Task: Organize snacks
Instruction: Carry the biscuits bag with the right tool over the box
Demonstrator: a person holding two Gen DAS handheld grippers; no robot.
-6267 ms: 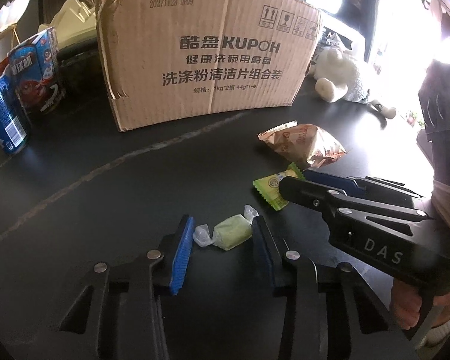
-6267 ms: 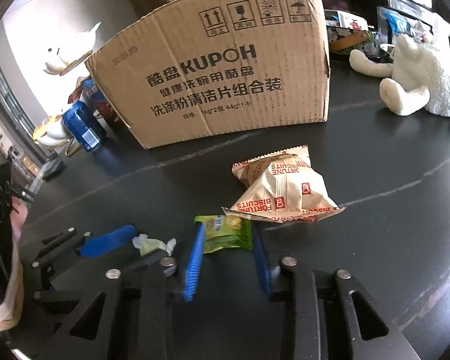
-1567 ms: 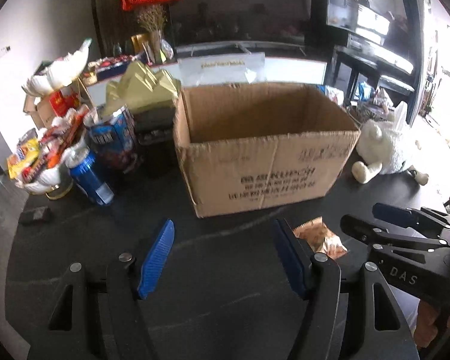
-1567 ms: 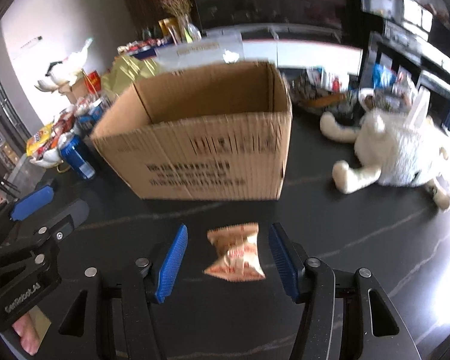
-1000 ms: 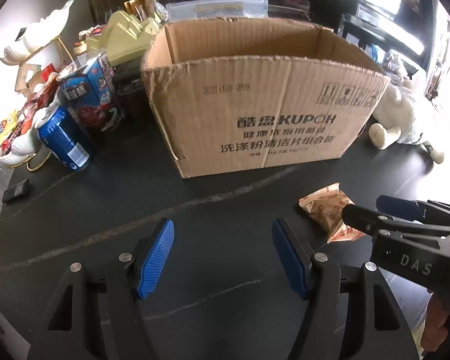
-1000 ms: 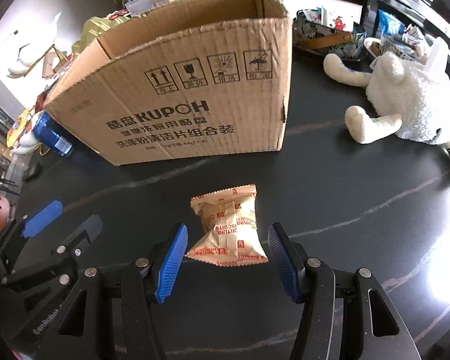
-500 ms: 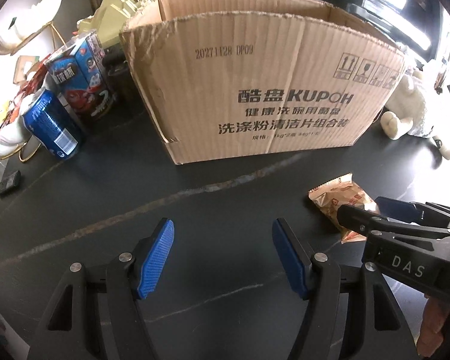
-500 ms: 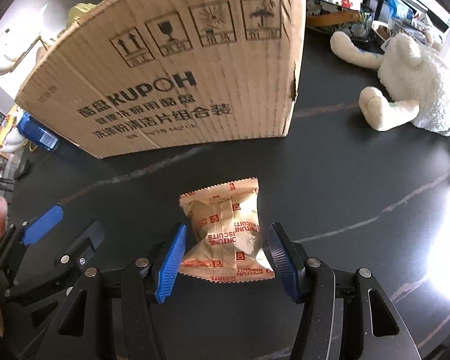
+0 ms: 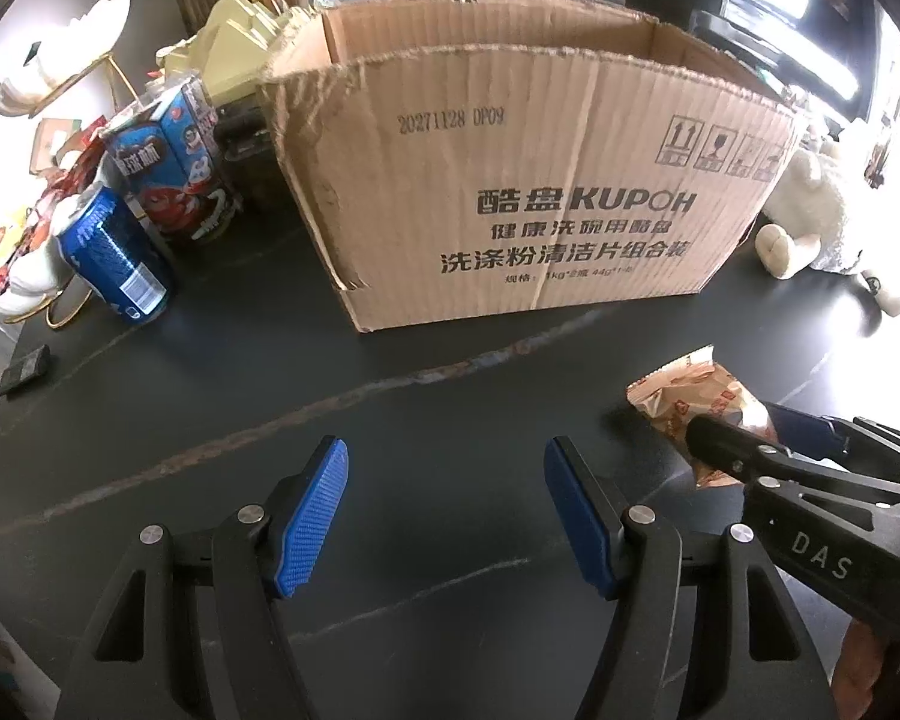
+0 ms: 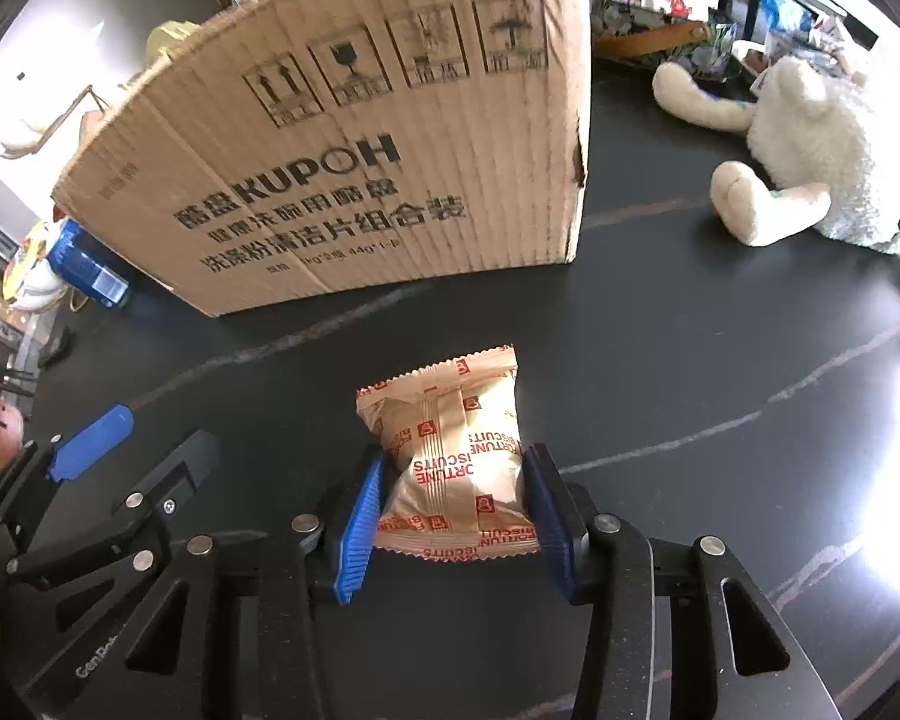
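A tan fortune biscuit packet (image 10: 456, 456) lies on the black table between the blue pads of my right gripper (image 10: 456, 510), which touch its two sides. The packet also shows in the left wrist view (image 9: 690, 396), partly hidden by the right gripper (image 9: 744, 438). My left gripper (image 9: 444, 510) is open and empty over bare table, to the left of the packet. The open KUPOH cardboard box (image 9: 540, 192) stands behind, also in the right wrist view (image 10: 354, 150).
A blue can (image 9: 114, 258) and a blue snack carton (image 9: 168, 162) stand left of the box. A white plush toy (image 10: 810, 150) lies at the right. A small black device (image 9: 24, 360) lies at the far left.
My right gripper has come down and forward around the biscuit packet and its pads have narrowed onto it. My left gripper has dropped lower and nearer the box, still open.
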